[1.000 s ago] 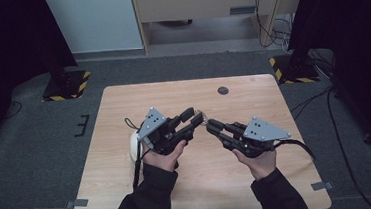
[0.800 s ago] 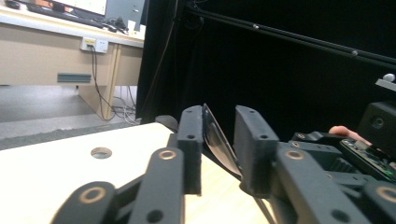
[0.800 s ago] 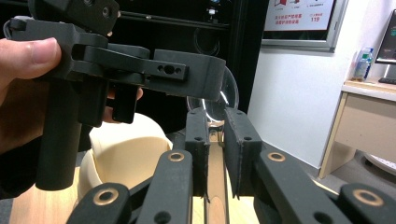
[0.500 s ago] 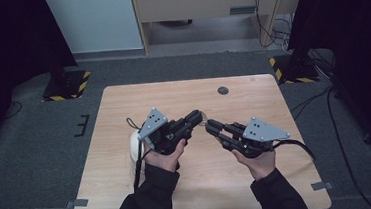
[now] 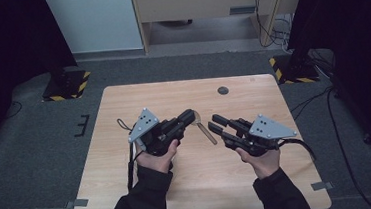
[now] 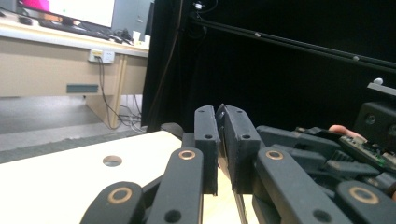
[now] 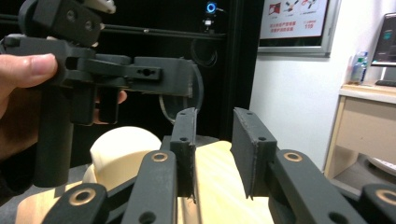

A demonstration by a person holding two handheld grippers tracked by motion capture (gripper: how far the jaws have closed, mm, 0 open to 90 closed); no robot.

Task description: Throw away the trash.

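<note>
Lab recording bay, black curtains [image 5: 8, 43], hazard-striped stand bases [image 5: 66, 86], monitor [image 6: 70, 9] on desk, wall webcam [image 7: 211, 7]

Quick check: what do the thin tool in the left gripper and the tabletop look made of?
Thin tool, clamped in the left gripper: the handle looks like pale matte wood or bamboo, going by its tan colour. Its round end looks see-through, maybe clear plastic, but is too small to be sure. Tabletop: light wood or wood-look laminate, matte, with faint grain lines.
</note>
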